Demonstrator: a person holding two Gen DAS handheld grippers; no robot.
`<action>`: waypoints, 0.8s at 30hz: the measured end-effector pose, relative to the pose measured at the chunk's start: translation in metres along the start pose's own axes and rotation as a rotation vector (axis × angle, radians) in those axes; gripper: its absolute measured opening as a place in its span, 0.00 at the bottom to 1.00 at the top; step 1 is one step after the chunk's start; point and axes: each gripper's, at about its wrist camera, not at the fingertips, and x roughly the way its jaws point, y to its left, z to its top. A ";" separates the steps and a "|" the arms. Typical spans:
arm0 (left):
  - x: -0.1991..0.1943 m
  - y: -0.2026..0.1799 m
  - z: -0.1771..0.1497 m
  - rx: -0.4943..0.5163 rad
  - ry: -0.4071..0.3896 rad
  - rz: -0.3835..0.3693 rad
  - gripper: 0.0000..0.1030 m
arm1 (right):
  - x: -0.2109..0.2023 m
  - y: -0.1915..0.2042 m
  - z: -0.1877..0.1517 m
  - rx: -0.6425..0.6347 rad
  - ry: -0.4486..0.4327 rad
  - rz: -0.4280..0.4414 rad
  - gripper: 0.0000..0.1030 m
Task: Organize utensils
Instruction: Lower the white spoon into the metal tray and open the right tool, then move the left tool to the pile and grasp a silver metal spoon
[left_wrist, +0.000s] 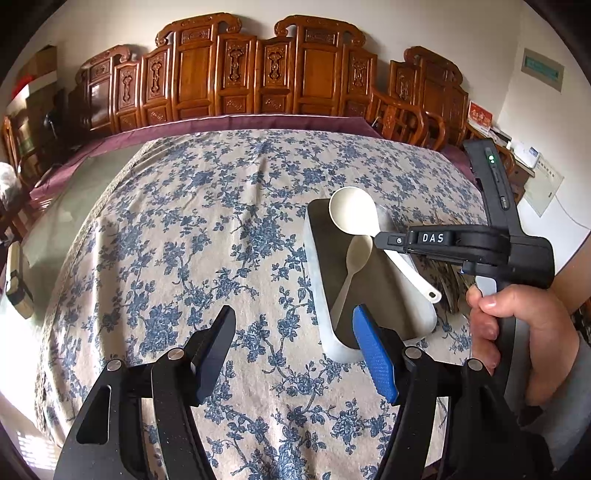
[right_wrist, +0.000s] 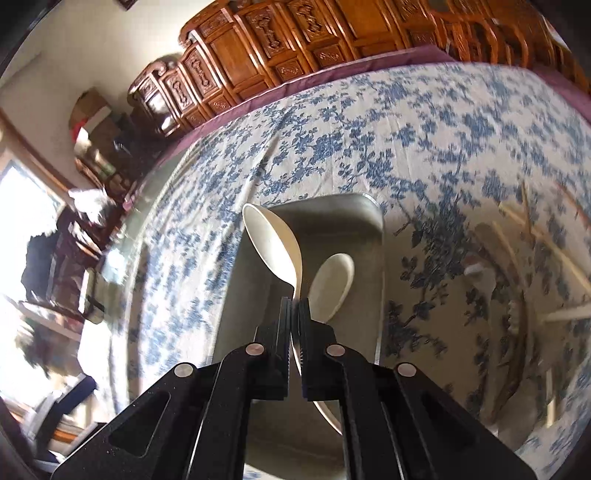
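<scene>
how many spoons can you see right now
2. A small spoon lies inside the tray; a large spoon is held above it by the right gripper. Blurred utensils right of the tray may include more.

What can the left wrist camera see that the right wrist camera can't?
Only the left wrist view shows the person's hand holding the right hand-held gripper from the side, the big spoon's whole handle, and the open left hand-held gripper.

Only the right wrist view shows blurry chopsticks on the cloth to the right, and the fingers shut on the spoon up close.

Both show the big spoon held over the tray, the small spoon lying in it, the flowery tablecloth and the carved wooden furniture.
</scene>
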 end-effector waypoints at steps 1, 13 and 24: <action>0.000 0.000 0.000 -0.001 -0.001 0.000 0.61 | 0.000 0.003 -0.001 -0.009 -0.001 -0.007 0.05; -0.005 -0.006 0.002 0.014 -0.015 0.001 0.61 | -0.025 0.013 -0.003 -0.131 -0.041 -0.068 0.09; 0.001 -0.051 0.010 0.053 -0.022 -0.033 0.61 | -0.096 -0.042 -0.025 -0.341 -0.128 -0.171 0.26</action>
